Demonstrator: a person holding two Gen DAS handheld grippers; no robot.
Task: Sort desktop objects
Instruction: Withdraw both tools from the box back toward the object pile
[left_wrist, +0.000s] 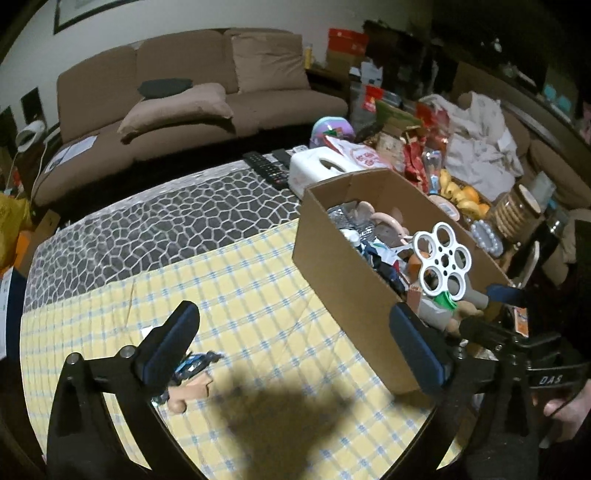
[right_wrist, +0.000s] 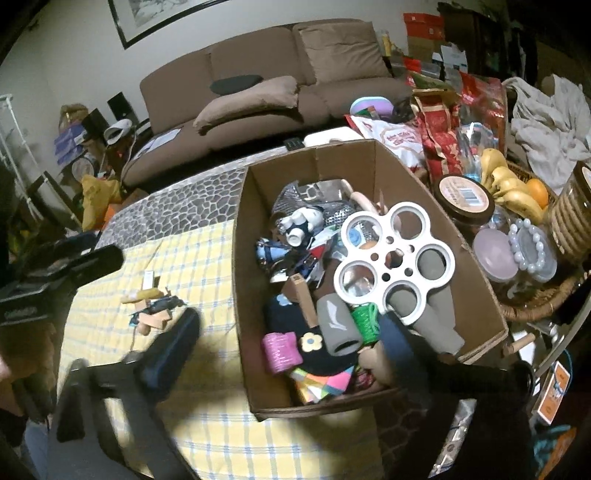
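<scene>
Standing wide apart, the jaws of the left gripper (left_wrist: 295, 339) are seen with nothing between them but the yellow checked cloth (left_wrist: 258, 302) below. The jaws of the right gripper (right_wrist: 291, 332) are likewise spread wide and empty, one finger over the cloth and the other over the near corner of the cardboard box (right_wrist: 243, 295). The box is noted resting on the cloth, toward the right side of the table, and is packed with mixed small items. A white flower-shaped disc with round holes (right_wrist: 393, 256) is observed lying tilted on top of the contents, near the box's right wall. Grey foam tubes (right_wrist: 338, 328), a pink wound roll (right_wrist: 279, 350), a green roll (right_wrist: 365, 319) and a dark cloth with a yellow flower patch (right_wrist: 312, 343) are recorded in the near half of the box. A small cluster of loose items (right_wrist: 153, 306), including tan wooden pieces and a dark blue object, is found on the cloth left of the box, well apart from it. In the left wrist view, this cluster (left_wrist: 188, 384) lies partly hidden behind the left finger. A wicker basket (right_wrist: 539, 306) holding jars and bananas (right_wrist: 513, 188) is noted just beside the box on its right.
</scene>
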